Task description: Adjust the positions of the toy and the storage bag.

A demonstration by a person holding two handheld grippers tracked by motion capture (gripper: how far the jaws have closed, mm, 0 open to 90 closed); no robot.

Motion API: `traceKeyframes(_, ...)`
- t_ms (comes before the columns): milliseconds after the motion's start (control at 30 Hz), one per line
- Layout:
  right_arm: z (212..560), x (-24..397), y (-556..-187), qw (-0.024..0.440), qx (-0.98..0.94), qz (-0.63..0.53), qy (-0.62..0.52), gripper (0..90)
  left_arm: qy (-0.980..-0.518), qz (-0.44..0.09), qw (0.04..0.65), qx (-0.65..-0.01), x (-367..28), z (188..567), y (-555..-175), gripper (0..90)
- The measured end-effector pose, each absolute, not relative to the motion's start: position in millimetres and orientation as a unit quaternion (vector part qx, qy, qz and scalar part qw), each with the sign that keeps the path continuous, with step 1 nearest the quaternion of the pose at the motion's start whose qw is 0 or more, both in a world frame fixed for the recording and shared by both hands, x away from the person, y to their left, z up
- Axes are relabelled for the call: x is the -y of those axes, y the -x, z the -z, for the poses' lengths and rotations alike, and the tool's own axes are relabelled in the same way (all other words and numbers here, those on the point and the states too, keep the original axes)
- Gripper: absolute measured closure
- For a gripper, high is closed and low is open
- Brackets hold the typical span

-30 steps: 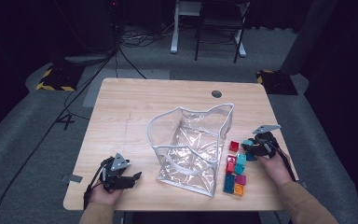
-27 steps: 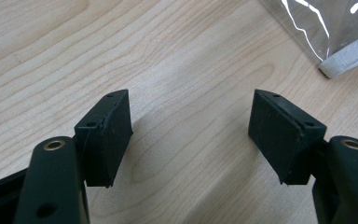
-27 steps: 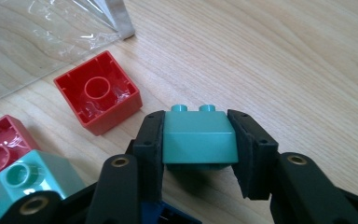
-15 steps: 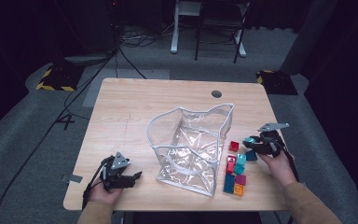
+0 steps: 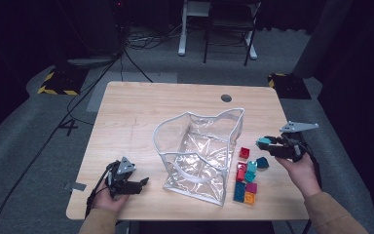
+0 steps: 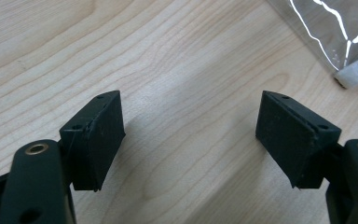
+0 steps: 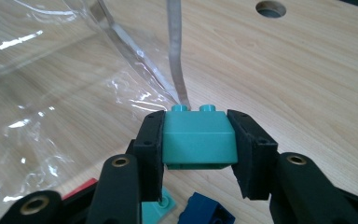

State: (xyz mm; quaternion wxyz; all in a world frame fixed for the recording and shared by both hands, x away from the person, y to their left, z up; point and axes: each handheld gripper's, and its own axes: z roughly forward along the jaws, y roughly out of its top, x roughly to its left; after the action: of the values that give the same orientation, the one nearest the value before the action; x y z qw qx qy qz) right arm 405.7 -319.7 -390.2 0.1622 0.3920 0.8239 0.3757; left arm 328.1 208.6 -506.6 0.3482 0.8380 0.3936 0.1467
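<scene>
At the near left of the table (image 5: 126, 112), the left gripper (image 5: 143, 181) rests low in the person's left hand (image 5: 108, 199), jaws pointing right toward the bag (image 5: 199, 151). Its jaws have just been opening and now stand wide, with bare wood between them; in the left gripper view its pads (image 6: 100, 133) are well apart and a white-edged corner of the bag shows at the far right.

Near the right edge of the table lies a loose group of bricks (image 5: 247, 178), just beside the bag's right wall: orange, blue and magenta ones nearest, then red and teal, a dark blue one (image 5: 262, 162) to the right and a single red one (image 5: 244, 152) farthest.

Above these, the right gripper (image 5: 263, 143) is held in the right hand (image 5: 299, 168), clear of the table, pointing left at the bag. Its jaws are clamped on a teal brick (image 7: 198, 138), one pad on each side, studs facing away from the camera. In the right gripper view the clear wall of the bag and its white seam stand just beyond the brick, with teal, blue and red bricks below.

The bag is clear plastic, open at the top, standing at the table's middle. Farther off, a round hole (image 5: 226, 98) sits in the table's far right part
</scene>
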Motion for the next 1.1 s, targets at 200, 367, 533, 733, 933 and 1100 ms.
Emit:
traceKeyframes(200, 367.1, 319.2, -397.0, 0.154, -0.819, -0.393, -0.390, 58.5, -0.836, -0.151, 0.343, -0.400, -209.0, 506.4, -330.7, 21.6)
traceKeyframes(367, 347.7, 317.4, -391.7, 0.155, -0.820, -0.398, -0.381, 58.5, -0.833, -0.153, 0.343, -0.406, -209.1, 506.6, -331.5, 21.3)
traceKeyframes(533, 330.3, 314.4, -392.7, 0.158, -0.823, -0.401, -0.369, 58.5, -0.833, -0.152, 0.343, -0.407, -209.8, 506.6, -331.7, 21.3)
traceKeyframes(733, 311.3, 308.7, -401.4, 0.151, -0.823, -0.411, -0.363, 58.5, -0.830, -0.155, 0.341, -0.414, -213.6, 506.5, -332.1, 21.4)
traceKeyframes(933, 293.7, 292.9, -407.4, 0.146, -0.825, -0.423, -0.345, 58.5, -0.830, -0.155, 0.341, -0.414, -213.6, 506.6, -332.0, 21.3)
traceKeyframes(1100, 275.8, 273.2, -413.5, 0.146, -0.832, -0.428, -0.323, 58.5, -0.830, -0.155, 0.341, -0.414, -213.6, 506.6, -332.0, 21.3)
